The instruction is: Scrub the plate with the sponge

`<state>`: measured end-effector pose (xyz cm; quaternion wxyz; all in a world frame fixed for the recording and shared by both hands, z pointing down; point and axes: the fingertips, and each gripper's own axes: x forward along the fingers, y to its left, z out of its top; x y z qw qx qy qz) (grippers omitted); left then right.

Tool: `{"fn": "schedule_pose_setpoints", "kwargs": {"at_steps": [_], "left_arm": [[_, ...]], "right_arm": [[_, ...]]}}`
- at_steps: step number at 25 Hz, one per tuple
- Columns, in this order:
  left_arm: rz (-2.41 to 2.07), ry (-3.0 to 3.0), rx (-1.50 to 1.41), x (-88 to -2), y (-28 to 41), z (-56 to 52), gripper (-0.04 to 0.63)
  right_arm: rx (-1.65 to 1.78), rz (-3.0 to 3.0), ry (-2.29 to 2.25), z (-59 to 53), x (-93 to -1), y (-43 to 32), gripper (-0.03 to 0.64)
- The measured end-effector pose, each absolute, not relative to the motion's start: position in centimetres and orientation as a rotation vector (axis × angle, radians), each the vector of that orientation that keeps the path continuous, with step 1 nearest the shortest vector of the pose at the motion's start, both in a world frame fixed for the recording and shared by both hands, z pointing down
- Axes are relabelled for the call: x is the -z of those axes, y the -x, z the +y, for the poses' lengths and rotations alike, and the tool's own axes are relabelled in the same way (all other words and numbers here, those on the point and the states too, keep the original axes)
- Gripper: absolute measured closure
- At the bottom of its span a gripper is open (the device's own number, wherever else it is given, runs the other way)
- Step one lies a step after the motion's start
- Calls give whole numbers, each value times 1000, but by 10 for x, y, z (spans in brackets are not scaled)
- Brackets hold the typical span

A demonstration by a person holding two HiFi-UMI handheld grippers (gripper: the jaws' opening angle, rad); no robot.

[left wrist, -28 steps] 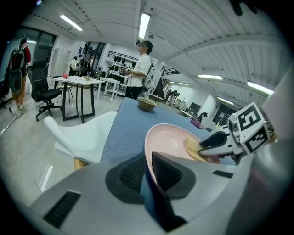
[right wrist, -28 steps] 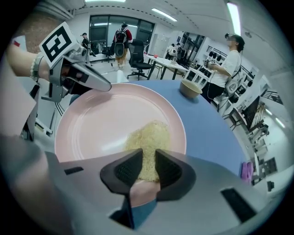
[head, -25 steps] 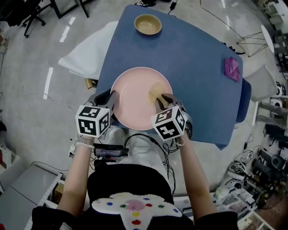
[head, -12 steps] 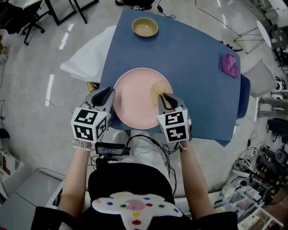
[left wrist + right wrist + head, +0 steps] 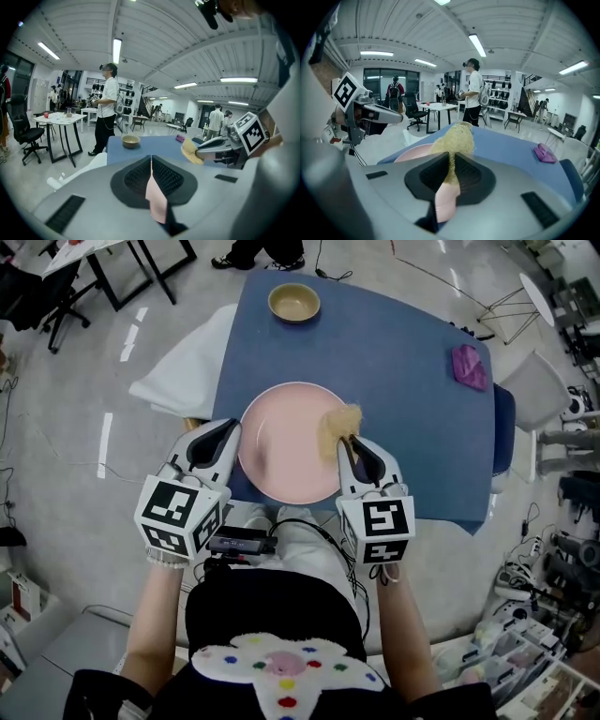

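Left tongs [image 5: 232, 430] have just been closing and are pinched on the pink plate [image 5: 281, 446] at its left rim, I'd guess to steady it. Right tongs [image 5: 345, 441] are clamped on the yellow sponge [image 5: 339, 418], which sits over the plate's right side, ready to scrub. Blue table [image 5: 394, 343] also holds a bowl [image 5: 293, 302] and a purple cloth [image 5: 470, 367]. Looks like a big workshop, with people standing about.

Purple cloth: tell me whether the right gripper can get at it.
Probably yes: only bare table lies between the right gripper and the purple cloth. But its jaws are shut on the sponge.
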<state>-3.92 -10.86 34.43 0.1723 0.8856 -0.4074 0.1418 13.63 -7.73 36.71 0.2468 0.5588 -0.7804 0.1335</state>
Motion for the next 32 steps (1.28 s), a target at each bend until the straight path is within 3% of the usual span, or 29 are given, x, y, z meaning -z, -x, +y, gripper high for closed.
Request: {"fn": "schedule_pose_setpoints", "kwargs": {"at_steps": [13,32], "left_arm": [[-1078,-2677,-349,-291,22,-86,584],[-1029,-2676,-316,-289,19,-81,584]], "right_arm": [[-297,-2158,-1738,-48,-302,-146,571],[-240,-2188,-1752,-47,-290,-135,572]]}}
